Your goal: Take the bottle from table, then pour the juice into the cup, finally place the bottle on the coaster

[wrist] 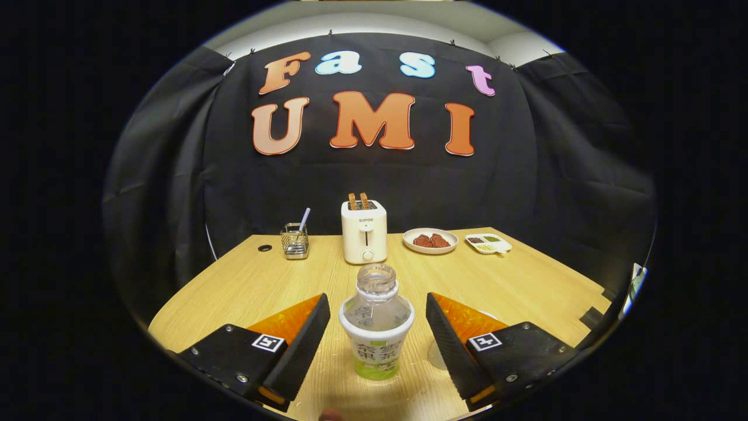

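Clear plastic bottle, matt wood table

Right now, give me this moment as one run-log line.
phase: approach | tool: open, fingers either side of bottle, no contact | bottle: upright on table, uncapped | pour: not started

cup: mostly hidden behind the right finger beside the bottle; only a pale rim is seen.
dish contents, far beyond the bottle: too small to be told.
bottle label: cannot be made out.
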`<state>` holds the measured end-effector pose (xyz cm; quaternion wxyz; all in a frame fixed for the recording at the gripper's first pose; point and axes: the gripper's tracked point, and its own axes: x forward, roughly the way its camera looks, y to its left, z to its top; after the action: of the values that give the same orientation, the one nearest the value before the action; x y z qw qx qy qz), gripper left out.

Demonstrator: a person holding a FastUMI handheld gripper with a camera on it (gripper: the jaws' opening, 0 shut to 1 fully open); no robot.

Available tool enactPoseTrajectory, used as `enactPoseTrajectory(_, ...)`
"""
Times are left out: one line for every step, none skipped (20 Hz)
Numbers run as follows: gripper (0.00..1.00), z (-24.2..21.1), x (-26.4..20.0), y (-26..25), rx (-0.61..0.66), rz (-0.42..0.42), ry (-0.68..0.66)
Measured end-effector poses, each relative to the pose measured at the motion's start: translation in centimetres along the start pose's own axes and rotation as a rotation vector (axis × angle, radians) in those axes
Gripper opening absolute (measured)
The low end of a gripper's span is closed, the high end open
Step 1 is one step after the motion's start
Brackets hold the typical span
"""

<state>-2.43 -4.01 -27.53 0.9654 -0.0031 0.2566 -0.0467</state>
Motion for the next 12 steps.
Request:
enactPoseTrajectory(0.99, -0.6, 0.3, 0.1, -0.006, 0.0, 0.008)
enactPoseTrajectory(0.99, -1.1, 0.5, 0.0, -0.012, -0.003, 0.02)
enactPoseTrajectory(0.99, -1.8, 0.7, 0.0, -0.015, -0.005, 0.034)
enactPoseTrajectory(0.99, -2.3, 1.0, 0.1, -0.016, -0.007, 0.046)
enactPoseTrajectory(0.99, -2.8, 1.3, 0.1, -0.015, -0.007, 0.053)
enactPoseTrajectory(0.99, -3.2, 1.6, 0.2, -0.013, -0.002, 0.06)
enactPoseTrajectory(0.99, -3.6, 1.7, 0.3, -0.015, 0.0, 0.067)
enactPoseTrajectory(0.99, -4.0, 1.8, 0.4, -0.019, 0.001, 0.074)
enactPoseTrajectory(0.99, -4.3, 1.9, 0.5, -0.025, 0.002, 0.079)
enactPoseTrajectory(0.99, -4.6, 2.0, 0.6, -0.028, 0.006, 0.084)
enactPoseTrajectory(0.99, -4.8, 2.1, 0.7, -0.031, 0.01, 0.081)
enactPoseTrajectory(0.99, -4.9, 2.2, 0.8, -0.028, 0.015, 0.078)
